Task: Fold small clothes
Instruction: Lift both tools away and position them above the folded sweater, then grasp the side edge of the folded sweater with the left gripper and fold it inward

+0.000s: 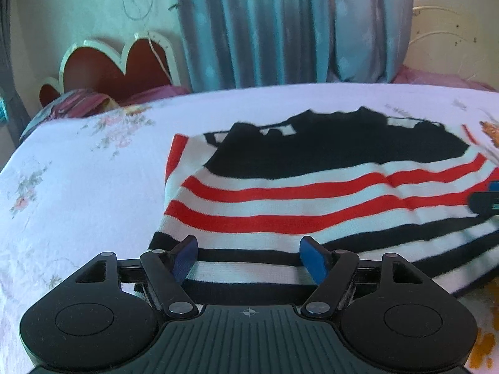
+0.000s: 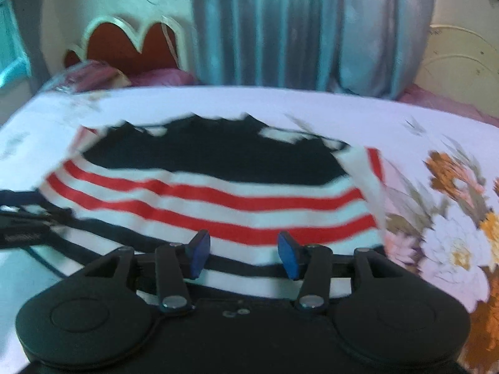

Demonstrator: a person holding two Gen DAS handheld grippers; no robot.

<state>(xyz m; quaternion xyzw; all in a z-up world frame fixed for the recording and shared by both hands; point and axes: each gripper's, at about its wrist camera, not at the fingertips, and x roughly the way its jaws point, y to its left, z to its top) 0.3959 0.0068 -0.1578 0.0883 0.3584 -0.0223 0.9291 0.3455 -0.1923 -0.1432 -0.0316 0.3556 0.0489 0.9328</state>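
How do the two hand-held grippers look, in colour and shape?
Both look alike. The left hand-held gripper has a black ribbed body with a small crosshair mark, round lobes, black linkage arms with silver pivots, and blue fingertips. The right hand-held gripper is equally black with blue fingertips.

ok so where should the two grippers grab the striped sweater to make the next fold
Probably the near hem of the striped sweater, its black-and-white striped edge, one corner per gripper, coming in low from the near side. The garment lies flat on the floral bedsheet with that edge closest, and both the left gripper and right gripper are open right over it. A thin flat edge suits a pinch from the side.
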